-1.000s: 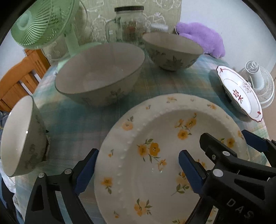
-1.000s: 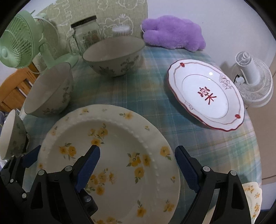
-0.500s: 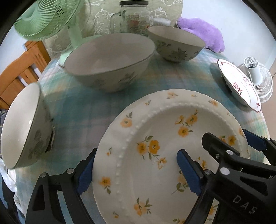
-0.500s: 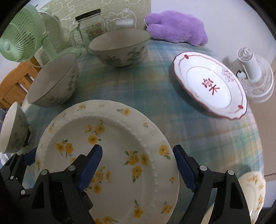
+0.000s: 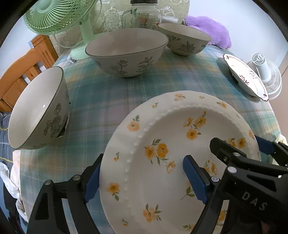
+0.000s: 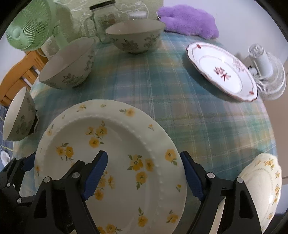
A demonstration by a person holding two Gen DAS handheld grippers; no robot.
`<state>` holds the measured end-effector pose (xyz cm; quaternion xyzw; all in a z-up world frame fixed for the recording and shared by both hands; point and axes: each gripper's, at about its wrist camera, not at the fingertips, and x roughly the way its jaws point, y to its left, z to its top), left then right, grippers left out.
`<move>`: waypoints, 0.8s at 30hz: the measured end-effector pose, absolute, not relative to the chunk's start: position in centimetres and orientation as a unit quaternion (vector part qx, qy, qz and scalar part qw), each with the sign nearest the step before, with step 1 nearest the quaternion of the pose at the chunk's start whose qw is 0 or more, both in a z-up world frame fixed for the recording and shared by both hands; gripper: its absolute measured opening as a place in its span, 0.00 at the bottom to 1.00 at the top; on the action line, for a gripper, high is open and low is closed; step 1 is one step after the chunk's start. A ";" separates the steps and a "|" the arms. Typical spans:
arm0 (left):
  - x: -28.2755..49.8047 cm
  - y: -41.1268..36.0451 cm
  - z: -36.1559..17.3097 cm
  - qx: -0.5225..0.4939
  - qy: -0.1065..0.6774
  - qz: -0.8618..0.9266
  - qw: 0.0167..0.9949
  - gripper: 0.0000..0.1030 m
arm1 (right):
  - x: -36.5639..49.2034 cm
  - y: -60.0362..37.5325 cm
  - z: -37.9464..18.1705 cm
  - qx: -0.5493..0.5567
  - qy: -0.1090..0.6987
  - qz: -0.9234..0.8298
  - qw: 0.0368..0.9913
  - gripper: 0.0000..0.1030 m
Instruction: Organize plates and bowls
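A large white plate with yellow flowers [image 5: 176, 144] [image 6: 115, 144] lies at the table's near edge. My left gripper [image 5: 144, 178] straddles its left rim, one finger under, one over. My right gripper [image 6: 145, 174] straddles its right rim the same way. Both stand open around the rim. Three grey floral bowls stand behind: a small one at the left [image 5: 36, 109] [image 6: 18, 115], a large one [image 5: 126, 52] [image 6: 70, 63] and a medium one [image 5: 183, 41] [image 6: 135, 36]. A red-trimmed plate [image 5: 244, 75] [image 6: 221, 70] lies at the right.
A second yellow-flower dish [image 6: 261, 185] sits at the near right edge. A green fan [image 5: 59, 16], a glass jar [image 5: 142, 16] and a purple plush [image 6: 187, 19] stand at the back. A white fan [image 6: 268, 72] is at the right, a wooden chair [image 5: 23, 72] at the left.
Both grippers and the flowered plate have moved slightly lower and nearer the table; the bowls look closer and seen more from the side. The hold on the plate's rims is unchanged.
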<state>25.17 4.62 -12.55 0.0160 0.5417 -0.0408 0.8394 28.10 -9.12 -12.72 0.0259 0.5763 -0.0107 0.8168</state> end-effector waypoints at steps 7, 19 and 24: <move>25.1 4.6 -12.7 0.015 0.535 -0.045 0.844 0.87 | 28.4 -9.5 -13.4 0.043 0.579 -0.012 0.814 0.78; 24.6 4.8 -11.6 0.007 0.552 -0.064 0.831 0.86 | 27.8 -9.5 -12.5 0.052 0.586 -0.031 0.808 0.78; 23.5 5.2 -10.2 -0.001 0.548 -0.072 0.834 0.85 | 27.0 -8.9 -11.0 0.043 0.579 -0.034 0.814 0.78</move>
